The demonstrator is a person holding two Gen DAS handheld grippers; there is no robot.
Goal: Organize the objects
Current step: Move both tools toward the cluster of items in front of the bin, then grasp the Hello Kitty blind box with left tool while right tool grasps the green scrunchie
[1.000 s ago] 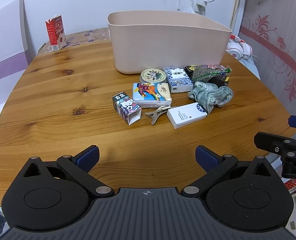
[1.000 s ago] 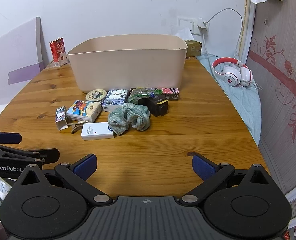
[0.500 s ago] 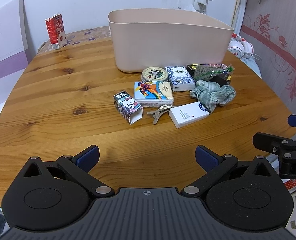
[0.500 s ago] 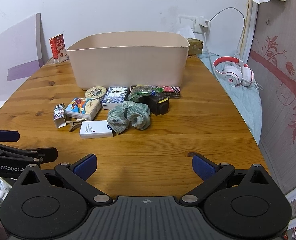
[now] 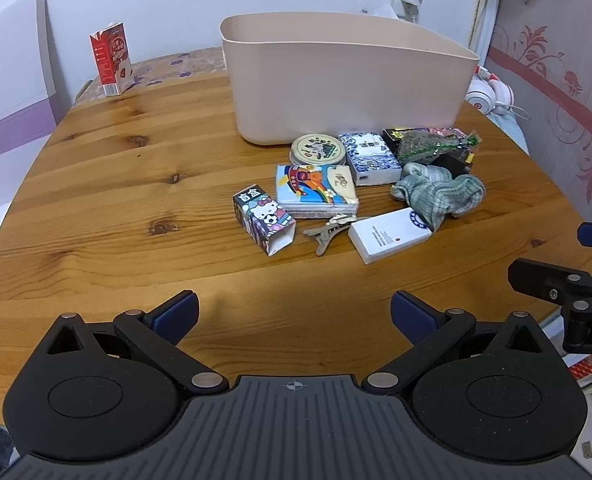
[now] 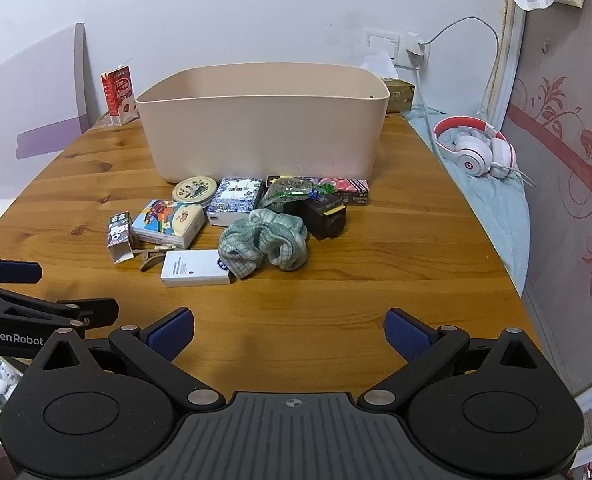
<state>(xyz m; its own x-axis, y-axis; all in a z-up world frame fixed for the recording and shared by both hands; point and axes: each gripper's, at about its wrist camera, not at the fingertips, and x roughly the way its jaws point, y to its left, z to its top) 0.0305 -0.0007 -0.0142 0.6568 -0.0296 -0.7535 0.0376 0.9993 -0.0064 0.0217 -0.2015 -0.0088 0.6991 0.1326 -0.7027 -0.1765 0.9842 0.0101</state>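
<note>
A beige bin [image 5: 344, 84] [image 6: 262, 124] stands at the back of the round wooden table [image 5: 116, 200]. In front of it lie a Hello Kitty box [image 5: 263, 219], a colourful tissue pack [image 5: 315, 189], a round tin [image 5: 318, 149], a blue-white box [image 5: 370, 158], a green-grey cloth [image 5: 438, 194] [image 6: 264, 242], a white box [image 5: 390, 234] [image 6: 195, 268], a hair clip [image 5: 328, 230], a black box [image 6: 325, 216] and a green packet [image 6: 292, 192]. My left gripper [image 5: 294, 314] is open and empty near the front edge. My right gripper [image 6: 290, 330] is open and empty beside it.
A red milk carton [image 5: 111, 62] stands at the back left. Red-white headphones [image 6: 474, 152] lie on a blue cloth right of the table. A wall socket with a cable [image 6: 414, 46] is behind the bin. The wall is close on the right.
Both grippers have moved slightly forward toward the objects, staying open. Nothing on the table has moved.
</note>
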